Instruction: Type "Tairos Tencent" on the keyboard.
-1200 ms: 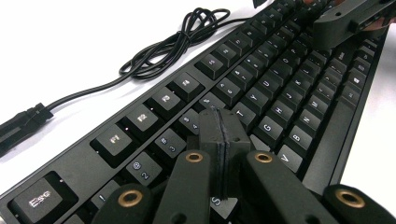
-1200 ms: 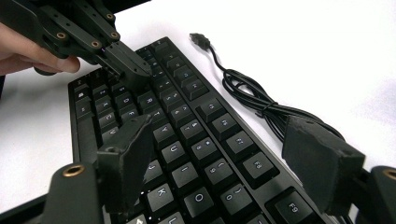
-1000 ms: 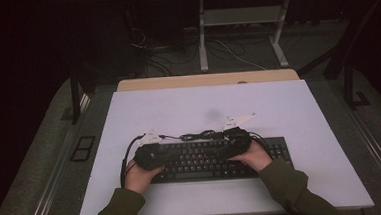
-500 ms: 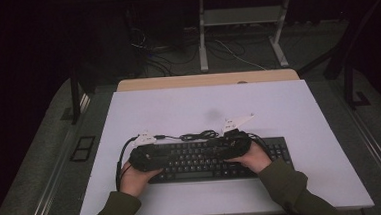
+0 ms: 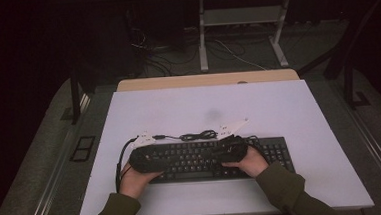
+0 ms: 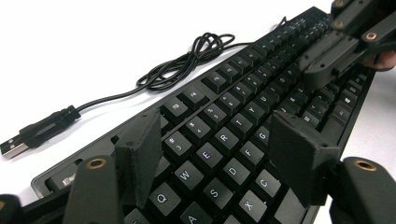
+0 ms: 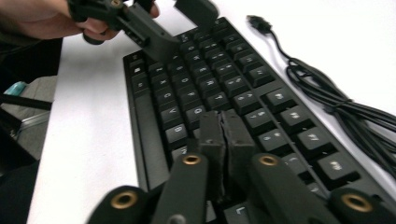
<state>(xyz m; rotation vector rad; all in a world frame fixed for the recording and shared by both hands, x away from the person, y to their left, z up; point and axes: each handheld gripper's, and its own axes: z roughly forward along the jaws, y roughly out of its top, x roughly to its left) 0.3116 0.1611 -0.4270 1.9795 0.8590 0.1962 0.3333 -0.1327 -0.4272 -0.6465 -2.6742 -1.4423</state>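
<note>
Left gripper (image 6: 212,158) fingers now apart over the keyboard (image 6: 243,116), right gripper (image 7: 224,135) fingers pressed together.

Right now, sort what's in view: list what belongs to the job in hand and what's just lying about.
In the job:
keyboard
left gripper, open over the keys
right gripper, shut over the keys

Lying about:
keyboard's coiled cable, unplugged
white table

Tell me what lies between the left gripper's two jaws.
In the left gripper view, the left gripper stands open over the keyboard; between its jaws lie letter keys, nothing gripped.
</note>
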